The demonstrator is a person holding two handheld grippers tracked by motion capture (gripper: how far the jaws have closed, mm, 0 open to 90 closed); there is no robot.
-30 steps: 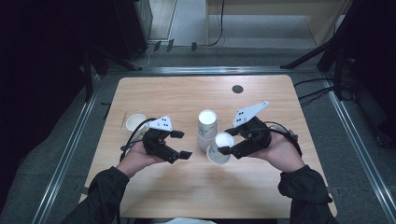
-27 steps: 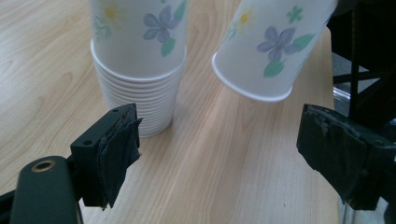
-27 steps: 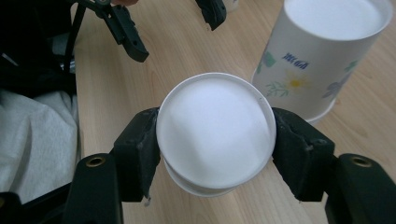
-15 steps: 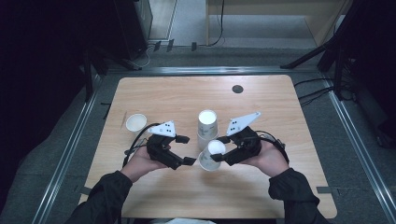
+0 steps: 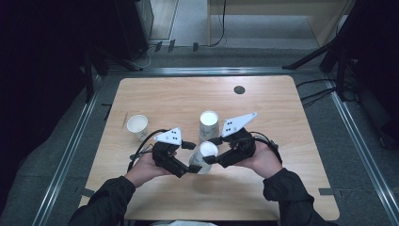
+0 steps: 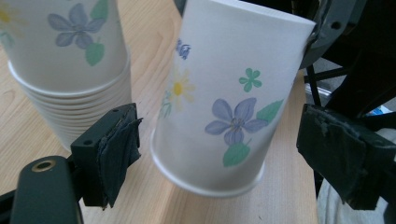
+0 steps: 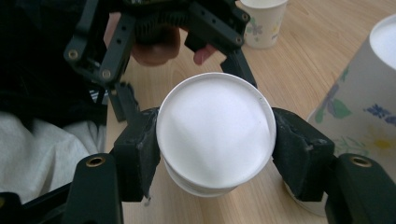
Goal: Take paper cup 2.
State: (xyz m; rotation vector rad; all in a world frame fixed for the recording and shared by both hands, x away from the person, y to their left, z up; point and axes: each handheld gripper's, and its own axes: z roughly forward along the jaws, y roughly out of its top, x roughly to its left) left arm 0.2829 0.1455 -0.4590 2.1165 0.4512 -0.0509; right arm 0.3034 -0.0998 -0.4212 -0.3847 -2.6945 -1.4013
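High view: right gripper (image 5: 212, 150) is clamping upturned cups (image 5: 203, 156) lifted off the stack (image 5: 208, 125); left gripper (image 5: 190, 157), jaws spread (untouching), is poised for separating; one cup (image 5: 137, 126) already upright.

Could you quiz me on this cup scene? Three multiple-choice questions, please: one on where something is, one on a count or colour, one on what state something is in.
1. Where is the single upright cup?
A. left part of the table
B. on the floor
C. on top of the stack

2. What colour is the large flower on the held cup?
A. red
B. purple-blue
C. black

3. How does the left gripper stand?
A. clamped on the stack
B. jaws apart around the held cup
C. lying on the table

Answers: 1 A, it stands left of the stack of cups. 2 B, see the left gripper view. 3 B, gaps show beside both pads; the right gripper holds it.
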